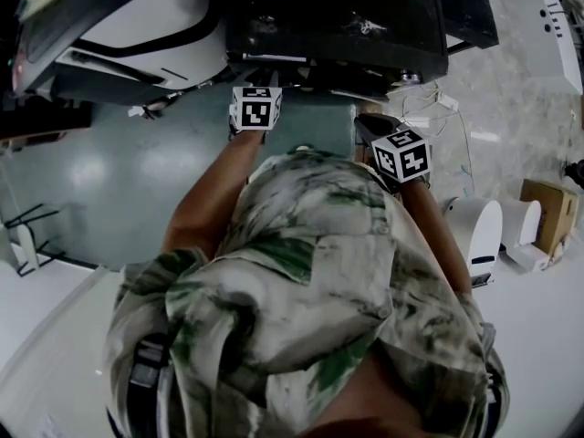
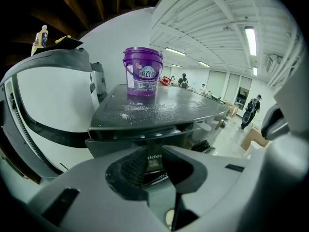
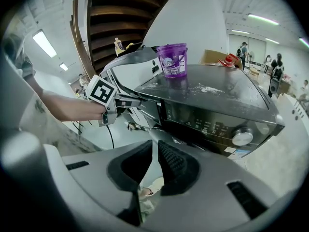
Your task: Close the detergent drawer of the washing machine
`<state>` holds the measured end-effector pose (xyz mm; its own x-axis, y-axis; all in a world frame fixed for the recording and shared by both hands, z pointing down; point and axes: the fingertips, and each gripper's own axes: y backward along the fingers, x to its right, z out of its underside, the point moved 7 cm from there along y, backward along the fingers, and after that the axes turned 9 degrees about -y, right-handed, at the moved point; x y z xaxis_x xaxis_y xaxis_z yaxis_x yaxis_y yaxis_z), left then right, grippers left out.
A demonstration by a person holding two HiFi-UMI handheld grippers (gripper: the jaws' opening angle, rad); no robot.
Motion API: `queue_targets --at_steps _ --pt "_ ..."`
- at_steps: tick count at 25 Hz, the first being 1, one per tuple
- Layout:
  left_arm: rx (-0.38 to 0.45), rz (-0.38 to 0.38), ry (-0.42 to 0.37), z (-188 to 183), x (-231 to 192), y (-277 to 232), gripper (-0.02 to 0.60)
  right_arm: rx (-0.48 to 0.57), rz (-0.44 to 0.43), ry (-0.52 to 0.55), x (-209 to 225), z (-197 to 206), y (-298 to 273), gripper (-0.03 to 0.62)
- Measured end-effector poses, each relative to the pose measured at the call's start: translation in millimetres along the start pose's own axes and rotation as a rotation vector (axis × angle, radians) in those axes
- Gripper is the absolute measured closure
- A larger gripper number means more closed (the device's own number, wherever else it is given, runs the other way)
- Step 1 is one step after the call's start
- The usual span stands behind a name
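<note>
A dark washing machine stands in front of me, control knob at its right. Its detergent drawer sticks out a little at the front's upper left. My left gripper is at the drawer front, its jaws a narrow gap apart, with the logo panel showing between them. Its marker cube is close under the machine. My right gripper hangs lower and to the right, shut on nothing, with its cube clear of the machine.
A purple bucket stands on the machine's lid amid spilled white powder. A white machine adjoins on the left. A cardboard box and white appliances sit at the right. People stand far off.
</note>
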<state>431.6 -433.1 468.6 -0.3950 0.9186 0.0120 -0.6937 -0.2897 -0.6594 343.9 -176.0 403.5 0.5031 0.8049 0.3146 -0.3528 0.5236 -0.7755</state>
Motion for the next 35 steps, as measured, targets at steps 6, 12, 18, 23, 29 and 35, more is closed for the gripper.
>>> queue_targets --at_steps 6,12,18,23,29,35 --pt "-0.003 0.003 0.000 -4.9 -4.0 -5.2 0.476 0.000 0.013 -0.011 3.8 -2.6 -0.3 0.537" --pt "-0.003 0.003 -0.002 -8.6 -7.2 -10.7 0.476 0.002 0.020 -0.016 4.5 -6.0 -1.4 0.537" --pt "0.001 -0.005 0.002 -9.6 -10.1 -13.9 0.479 -0.004 0.028 -0.021 6.3 -6.1 -2.4 0.537" --pt "0.001 -0.011 0.001 -10.6 -10.4 -14.8 0.492 -0.009 0.030 -0.028 7.5 -5.6 -3.5 0.537" --pt "0.004 -0.030 0.009 -10.8 -10.8 -15.8 0.494 -0.017 0.031 -0.031 6.0 -5.4 -5.7 0.537" --pt "0.007 -0.044 0.020 -11.3 -12.5 -17.9 0.508 -0.018 0.037 -0.039 10.3 -4.0 -3.6 0.537"
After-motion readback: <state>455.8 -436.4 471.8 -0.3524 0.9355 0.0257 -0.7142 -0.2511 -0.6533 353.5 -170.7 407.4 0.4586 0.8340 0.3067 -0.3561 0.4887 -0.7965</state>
